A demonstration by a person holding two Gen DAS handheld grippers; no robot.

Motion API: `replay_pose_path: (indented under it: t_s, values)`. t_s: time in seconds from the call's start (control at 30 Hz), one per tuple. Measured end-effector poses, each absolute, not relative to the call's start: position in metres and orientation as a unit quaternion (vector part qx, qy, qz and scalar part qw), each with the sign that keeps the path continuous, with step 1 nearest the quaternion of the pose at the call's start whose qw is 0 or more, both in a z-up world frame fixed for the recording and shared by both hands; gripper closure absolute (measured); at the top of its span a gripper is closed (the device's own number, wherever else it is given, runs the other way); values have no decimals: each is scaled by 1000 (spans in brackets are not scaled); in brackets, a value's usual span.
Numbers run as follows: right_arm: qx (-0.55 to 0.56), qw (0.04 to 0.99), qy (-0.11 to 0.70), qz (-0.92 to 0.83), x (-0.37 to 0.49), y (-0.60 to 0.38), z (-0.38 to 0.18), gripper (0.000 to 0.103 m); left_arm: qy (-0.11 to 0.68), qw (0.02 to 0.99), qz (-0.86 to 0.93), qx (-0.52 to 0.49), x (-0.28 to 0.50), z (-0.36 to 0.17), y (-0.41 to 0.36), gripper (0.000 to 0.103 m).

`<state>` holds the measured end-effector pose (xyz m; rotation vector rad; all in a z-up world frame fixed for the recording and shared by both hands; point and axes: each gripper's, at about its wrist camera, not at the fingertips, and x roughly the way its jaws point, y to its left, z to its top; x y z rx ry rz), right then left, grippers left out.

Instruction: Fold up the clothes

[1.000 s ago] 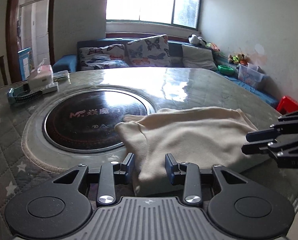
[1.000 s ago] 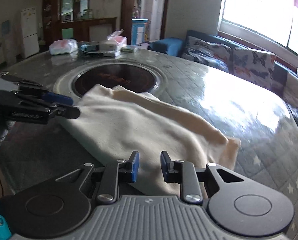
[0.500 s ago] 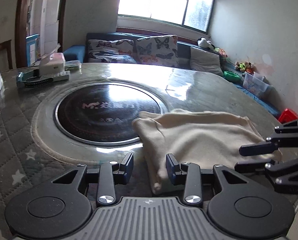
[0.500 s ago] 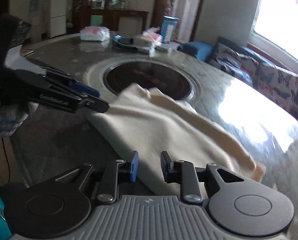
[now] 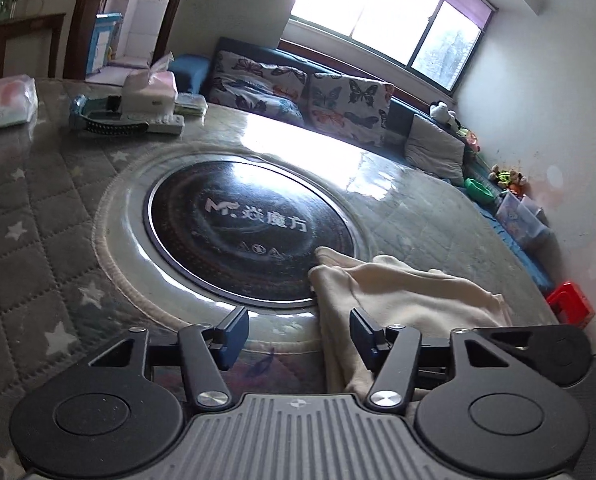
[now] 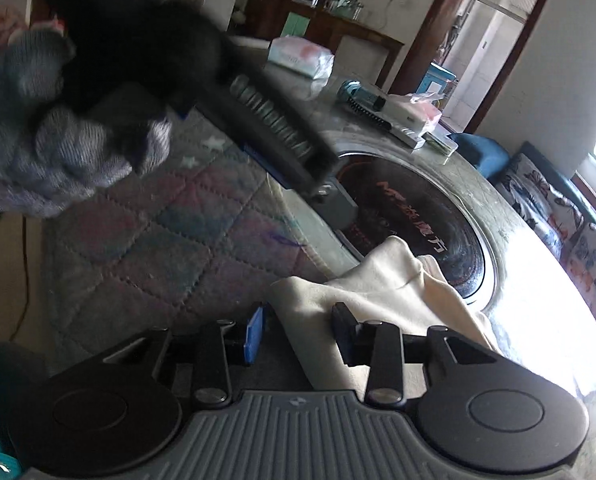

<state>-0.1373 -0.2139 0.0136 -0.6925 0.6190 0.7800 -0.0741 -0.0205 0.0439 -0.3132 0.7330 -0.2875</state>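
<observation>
While both tools hover low over the round table [image 5: 38, 216], we see the cream garment [image 5: 409, 292] lying crumpled at the near rim, one corner lapping onto the dark glass cooktop [image 5: 250, 232] set in the table's middle. Our left gripper [image 5: 298, 338] has its jaws spread wide and holds nothing; the cloth's edge runs just inside its right finger. Our right gripper [image 6: 298, 334] is likewise wide open and empty, with cloth lying between its fingers. We judge the garment soft, light and limp, likely to sag and slide on the glossy surface, so we would pinch it at a corner or hem. Printed on the cooktop we read "Mr." followed by Chinese characters.
</observation>
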Motion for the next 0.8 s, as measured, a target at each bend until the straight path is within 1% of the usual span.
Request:
replay_pose_path:
  t_s: [0.03, 0.07, 0.17, 0.23, 0.43, 0.63, 0.67, 0.73, 0.77, 0.8]
  values:
    - [-330, 822, 290, 364, -138, -213, 12, 66, 361, 907, -146, -159, -72, 42, -22, 40]
    - [-329, 823, 288, 361, -139, -214, 11, 69, 366, 903, -151, -167, -69, 41, -23, 38]
    - [-311, 834, 290, 351, -137, -218, 14, 83, 381, 889, -160, -198, -62, 36, -25, 38]
    - [-285, 843, 292, 351, -135, -223, 19, 86, 390, 878, -164, -224, -56, 34, -25, 36]
    - [-222, 865, 287, 347, -130, -241, 36, 89, 420, 836, -163, -313, -40, 24, -23, 36]
    - [-190, 877, 273, 346, -132, -255, 47, 90, 447, 808, -151, -353, -26, 16, -30, 36]
    - [-185, 878, 272, 348, -133, -257, 49, 90, 450, 804, -150, -358, -24, 14, -31, 38]
    - [-179, 879, 269, 351, -136, -262, 51, 90, 452, 801, -150, -363, -22, 14, -32, 38]
    - [-177, 878, 269, 354, -138, -263, 51, 90, 453, 800, -150, -365, -21, 13, -32, 43]
    - [-176, 877, 269, 357, -139, -265, 52, 90, 454, 798, -149, -367, -20, 13, -32, 56]
